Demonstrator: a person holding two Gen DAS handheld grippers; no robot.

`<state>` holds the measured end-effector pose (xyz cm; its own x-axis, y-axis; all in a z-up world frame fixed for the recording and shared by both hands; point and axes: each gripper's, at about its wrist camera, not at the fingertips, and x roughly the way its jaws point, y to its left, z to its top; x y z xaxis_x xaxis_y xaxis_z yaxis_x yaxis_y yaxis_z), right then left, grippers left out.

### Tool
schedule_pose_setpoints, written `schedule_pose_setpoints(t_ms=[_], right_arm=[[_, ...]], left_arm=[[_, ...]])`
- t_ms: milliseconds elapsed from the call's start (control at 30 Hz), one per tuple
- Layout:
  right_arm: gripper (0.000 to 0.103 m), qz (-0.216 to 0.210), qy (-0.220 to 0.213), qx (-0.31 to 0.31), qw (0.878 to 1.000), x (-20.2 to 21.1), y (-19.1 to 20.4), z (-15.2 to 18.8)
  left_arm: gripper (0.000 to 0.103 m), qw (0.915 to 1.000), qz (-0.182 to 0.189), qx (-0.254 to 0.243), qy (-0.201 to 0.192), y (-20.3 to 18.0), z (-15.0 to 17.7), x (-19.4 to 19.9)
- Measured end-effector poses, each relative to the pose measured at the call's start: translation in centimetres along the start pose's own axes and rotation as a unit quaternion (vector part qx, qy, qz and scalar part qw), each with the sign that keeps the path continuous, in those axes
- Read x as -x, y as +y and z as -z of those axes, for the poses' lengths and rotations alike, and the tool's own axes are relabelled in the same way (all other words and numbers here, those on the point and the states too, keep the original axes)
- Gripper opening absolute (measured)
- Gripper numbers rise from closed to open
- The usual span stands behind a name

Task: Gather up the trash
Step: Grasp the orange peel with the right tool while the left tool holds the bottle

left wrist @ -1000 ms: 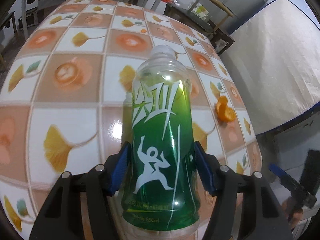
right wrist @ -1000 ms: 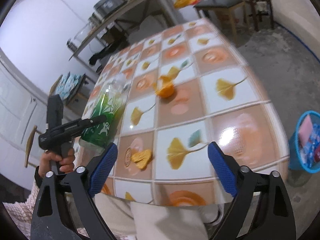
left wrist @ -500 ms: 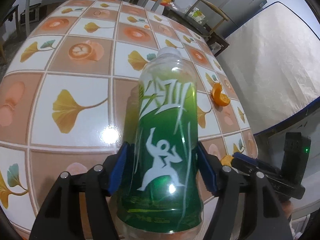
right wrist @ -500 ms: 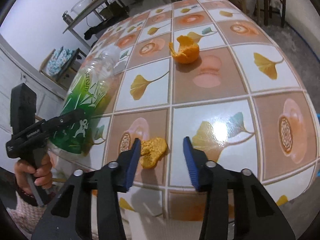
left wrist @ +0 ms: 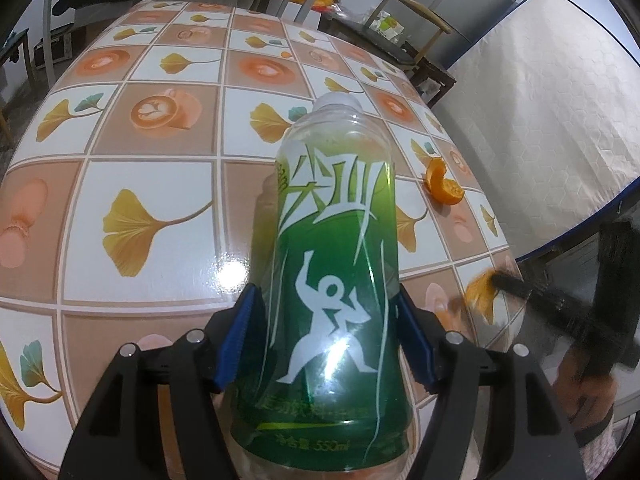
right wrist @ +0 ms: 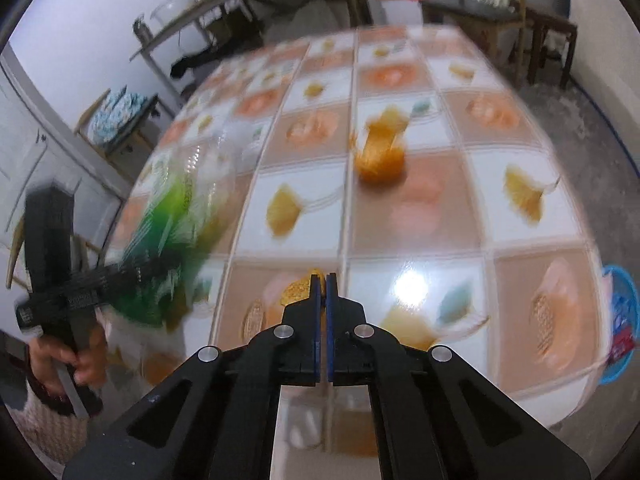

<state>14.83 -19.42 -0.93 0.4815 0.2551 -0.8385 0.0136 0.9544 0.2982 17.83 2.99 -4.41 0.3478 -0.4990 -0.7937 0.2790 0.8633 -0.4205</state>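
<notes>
Midway, I judge: the left gripper (left wrist: 332, 340) clamps the green bottle (left wrist: 336, 280) above the table's (left wrist: 160, 184) near edge, the right gripper (right wrist: 322, 280) pinches nearly closed on a small peel scrap (right wrist: 296, 290), while a larger orange peel (left wrist: 442, 186) remains by the right edge, nothing binned yet.

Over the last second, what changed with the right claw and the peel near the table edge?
The right claw went from wide open to shut, closing in on the small orange peel at the near table edge; its blue pads meet at the peel, though blur hides whether it is actually gripped. Unchanged: left claw stays clamped on the green bottle, and the bigger peel lies mid-table.
</notes>
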Motion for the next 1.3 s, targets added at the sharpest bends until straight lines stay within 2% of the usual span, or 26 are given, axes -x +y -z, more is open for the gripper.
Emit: schedule_pose_setpoints(t_ms=[167,300,400,500,533,633,767,1033,1133,1267,1300], right_arm=[[0.001,0.014,-0.062,-0.019,0.998,1.2,-2.1,-5.2],[0.001,0.010,-0.076,-0.033,0.997,-0.4,-3.1,-8.3],[0.006,0.018,-0.064,-0.034,0.997,-2.2,-3.5,-9.2],[0.013,0.013,-0.023,-0.032,0.999,-5.3,-4.0,-8.9],[0.018,0.011,-0.009,-0.033,0.999,-6.1,-4.1,-8.6],[0.028,0.017,-0.009,-0.032,0.999,-6.2,-4.4,-8.1],[0.033,0.018,-0.008,-0.042,0.999,-5.9,-5.0,-7.9],[0.033,0.016,0.012,-0.043,0.999,-7.0,-5.1,-7.8],[0.029,0.023,0.013,-0.034,0.999,-7.5,-4.6,-7.8],[0.014,0.030,0.017,-0.018,0.999,-7.8,-3.8,-7.7],[0.014,0.033,0.017,-0.014,0.999,-7.9,-3.7,-7.6]], left_arm=[[0.065,0.9998,0.010,0.014,0.003,0.3,-0.3,0.0],[0.065,0.9998,0.008,0.018,0.003,0.3,-0.5,-0.1],[0.066,0.9999,0.005,0.016,0.003,0.2,-0.6,-0.2],[0.066,0.9999,0.004,0.015,0.004,0.2,-0.6,-0.2],[0.066,0.9999,0.004,0.015,0.004,0.2,-0.6,-0.2],[0.066,0.9999,0.004,0.016,0.005,0.3,-0.7,-0.2],[0.067,0.9999,0.003,0.012,0.005,0.2,-0.7,-0.3],[0.068,0.9999,0.002,0.010,0.005,0.1,-0.8,-0.4],[0.068,1.0000,-0.005,0.004,0.004,-0.2,-0.8,-0.5],[0.068,0.9997,-0.021,-0.010,0.001,-0.6,-0.8,-0.7],[0.068,0.9996,-0.024,-0.013,0.000,-0.7,-0.8,-0.7]])
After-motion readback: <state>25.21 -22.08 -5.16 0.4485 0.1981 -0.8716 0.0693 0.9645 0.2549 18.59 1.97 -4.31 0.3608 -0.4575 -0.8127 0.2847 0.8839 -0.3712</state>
